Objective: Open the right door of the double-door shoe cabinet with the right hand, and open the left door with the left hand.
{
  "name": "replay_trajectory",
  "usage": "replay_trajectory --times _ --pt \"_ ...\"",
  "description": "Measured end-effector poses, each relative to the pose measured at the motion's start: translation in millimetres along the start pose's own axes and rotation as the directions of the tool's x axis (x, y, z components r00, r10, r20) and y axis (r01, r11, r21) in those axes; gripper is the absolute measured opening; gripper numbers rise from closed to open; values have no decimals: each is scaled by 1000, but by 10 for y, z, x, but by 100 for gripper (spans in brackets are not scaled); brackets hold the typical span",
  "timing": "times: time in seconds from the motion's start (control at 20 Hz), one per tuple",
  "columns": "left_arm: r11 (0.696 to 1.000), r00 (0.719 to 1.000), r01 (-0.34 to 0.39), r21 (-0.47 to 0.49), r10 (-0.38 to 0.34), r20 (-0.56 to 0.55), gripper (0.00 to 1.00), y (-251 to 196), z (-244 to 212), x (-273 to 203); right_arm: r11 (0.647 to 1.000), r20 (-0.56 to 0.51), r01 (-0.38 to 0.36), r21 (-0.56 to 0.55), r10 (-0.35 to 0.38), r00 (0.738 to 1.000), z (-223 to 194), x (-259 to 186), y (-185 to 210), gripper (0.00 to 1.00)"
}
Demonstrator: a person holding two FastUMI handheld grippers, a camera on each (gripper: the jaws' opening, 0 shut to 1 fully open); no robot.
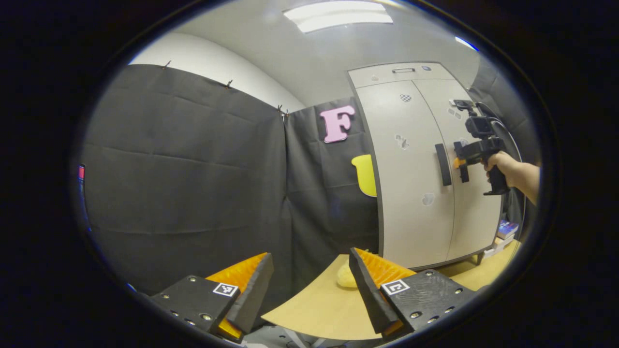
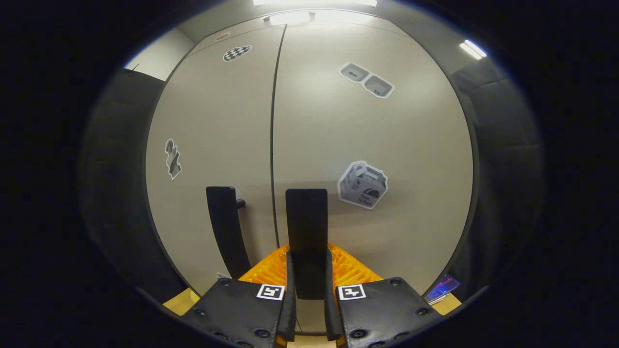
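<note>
The right gripper point(image 2: 307, 290) is clenched on the right door's handle point(image 2: 306, 217) (its lower end hidden between the fingers), while the left gripper point(image 1: 309, 285) gapes released, far from the closed shoe cabinet point(image 1: 416, 164).

Low in the left gripper view, your left gripper point(image 1: 309, 285) carries dark textured plates with round screws and a small square black-and-white marker on each. At right, your bare hand point(image 1: 503, 166) wraps a black pistol-style handle; the right gripper point(image 1: 460, 162) wears a boxy camera on top, with a black cable looping behind
</note>
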State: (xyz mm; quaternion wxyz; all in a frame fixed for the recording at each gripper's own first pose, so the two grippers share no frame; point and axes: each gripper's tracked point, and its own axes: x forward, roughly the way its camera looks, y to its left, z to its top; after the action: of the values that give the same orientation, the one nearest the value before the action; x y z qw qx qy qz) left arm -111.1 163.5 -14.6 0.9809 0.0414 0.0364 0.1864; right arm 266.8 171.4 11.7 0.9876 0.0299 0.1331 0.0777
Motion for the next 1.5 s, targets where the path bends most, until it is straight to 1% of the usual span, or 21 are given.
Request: replay_trajectory --times 0.05,0.15,0.25,0.3,0.4,0.45,0.5,0.55,0.6,0.65,1.0,1.05,1.15,1.25,1.35,1.4,1.45,1.5 --pt "1000 1000 0 -2 0 3 91 0 18 -3 1000 -11 -8 -14 8 1000 -18 9 6 22" --pt "1000 1000 13 -22 -13 7 91 -32 22 -11 999 -6 -40 1 40 999 -10 -8 13 13" --pt "998 999 42 -48 -41 8 92 -120 27 6 997 -10 -70 39 71 997 -26 -33 13 13" --pt "997 998 55 -53 -54 10 92 -153 29 19 996 -13 -83 44 83 996 -22 -56 14 10" --pt "995 996 86 -53 -85 17 92 -259 57 30 995 -22 -93 24 93 995 -38 -127 17 17" --pt "993 995 103 -54 -102 18 92 -322 66 34 996 -24 -93 8 93 995 -49 -185 9 9" --pt "991 992 122 -55 -121 21 92 -392 72 20 996 -26 -93 -4 93 995 -50 -242 -3 9" --pt "989 990 139 -56 -138 24 91 -458 83 19 995 -30 -101 -2 101 994 -51 -294 -13 13" --pt "987 988 153 -57 -151 27 92 -510 95 14 994 -35 -112 10 112 993 -50 -346 -27 13" --pt "984 986 168 -58 -166 31 91 -552 102 2 992 -40 -123 17 123 992 -68 -400 -36 13" --pt "965 969 247 -85 -244 39 90 -846 133 12 986 -66 -169 11 169 983 -97 -788 -178 13" --pt "963 966 258 -83 -255 43 92 -900 155 24 985 -68 -175 11 175 982 -102 -834 -200 13" --pt "957 960 279 -80 -275 55 92 -997 198 25 981 -60 -192 5 192 979 -106 -943 -258 13" --pt "950 953 301 -82 -298 56 91 -1108 199 6 978 -58 -207 19 208 976 -111 -1051 -343 13" --pt "944 946 322 -78 -318 54 92 -1209 214 -1 977 -60 -210 38 212 976 -113 -1140 -401 13" --pt "943 945 325 -74 -322 55 91 -1218 212 -8 976 -64 -212 42 214 975 -120 -1188 -430 17" --pt "941 943 331 -72 -328 57 91 -1234 213 -8 976 -68 -214 43 217 974 -120 -1230 -461 13" --pt "937 940 340 -73 -337 58 91 -1279 222 -5 975 -71 -216 49 219 973 -122 -1273 -496 17"
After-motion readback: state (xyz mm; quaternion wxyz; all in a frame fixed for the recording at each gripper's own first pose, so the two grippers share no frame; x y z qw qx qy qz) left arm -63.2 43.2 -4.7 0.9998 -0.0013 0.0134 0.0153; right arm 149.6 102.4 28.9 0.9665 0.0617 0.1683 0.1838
